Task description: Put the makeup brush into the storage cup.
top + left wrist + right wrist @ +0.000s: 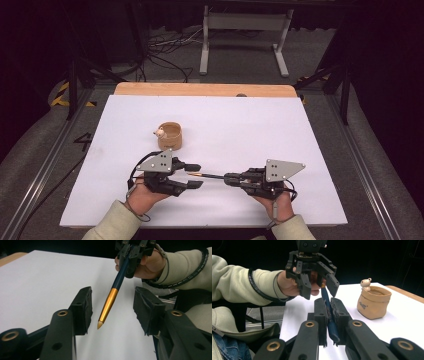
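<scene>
High view. White worktop [250,125] with a wooden strip along its far edge. Left gripper [196,176], at near centre-left, was held in a person's hand with its jaws apart, one jaw nearer and one farther. Right gripper [229,178], at near centre-right, pointed left toward it and was clamped on a pen [207,175]. The pen lay roughly level above the worktop, its gold tip reaching left into the gap between the left gripper's jaws; contact with those jaws could not be told from here. A small tan pouch-shaped holder [171,136] stood on the worktop just beyond the left gripper, with a little pale figure [160,133] at its left rim.

Left gripper view. The gripper's own two black jaws stood well apart. The pen [110,302], with a dark blue barrel, gold front section and pale tip, hung between them, touching neither jaw. Its far end was gripped in the right gripper [128,263], held by a hand with a cream sleeve [185,265].

Right gripper view. The gripper's own jaws were closed on the blue barrel of the pen [329,315], which ran away toward the left gripper [318,286]. That gripper faced the camera, jaws spread to either side of the pen's far end. The holder [374,303] stood on the worktop to the right, the figure [365,283] perched on its rim.
</scene>
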Available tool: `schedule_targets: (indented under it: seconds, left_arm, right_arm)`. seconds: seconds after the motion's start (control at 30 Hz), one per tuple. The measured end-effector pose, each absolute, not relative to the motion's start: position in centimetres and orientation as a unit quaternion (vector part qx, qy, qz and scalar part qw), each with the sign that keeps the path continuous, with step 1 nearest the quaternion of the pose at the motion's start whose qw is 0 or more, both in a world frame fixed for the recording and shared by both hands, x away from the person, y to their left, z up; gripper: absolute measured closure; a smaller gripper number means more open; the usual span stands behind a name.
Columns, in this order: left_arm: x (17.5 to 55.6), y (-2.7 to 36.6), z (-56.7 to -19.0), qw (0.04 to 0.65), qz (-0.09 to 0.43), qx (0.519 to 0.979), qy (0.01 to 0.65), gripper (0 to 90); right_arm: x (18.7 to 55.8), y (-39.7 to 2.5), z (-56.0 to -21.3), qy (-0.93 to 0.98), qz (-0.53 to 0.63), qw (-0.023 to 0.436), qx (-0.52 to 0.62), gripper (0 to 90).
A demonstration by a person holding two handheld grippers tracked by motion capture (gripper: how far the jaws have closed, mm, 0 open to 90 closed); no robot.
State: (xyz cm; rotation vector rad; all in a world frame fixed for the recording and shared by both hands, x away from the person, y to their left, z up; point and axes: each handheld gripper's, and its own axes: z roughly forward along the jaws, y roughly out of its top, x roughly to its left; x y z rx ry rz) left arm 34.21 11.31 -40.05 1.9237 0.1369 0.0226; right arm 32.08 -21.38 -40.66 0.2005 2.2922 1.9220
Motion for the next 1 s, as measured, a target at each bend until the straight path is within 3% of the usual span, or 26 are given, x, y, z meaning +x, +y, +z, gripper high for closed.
schedule_targets:
  seconds: [0.6, 1.0]
  left_arm:
    - [34.47, 11.83, -40.81, 0.588, -0.012, 0.808, 0.037, 75.3]
    - [34.31, 11.85, -40.64, 0.582, -0.018, 0.813, 0.016, 81.4]
  right_arm:
    - [32.47, -21.22, -41.29, 0.754, 0.653, 0.041, 0.06, 84.1]
    - [32.8, -21.32, -41.48, 0.758, 0.649, 0.029, 0.054, 82.6]
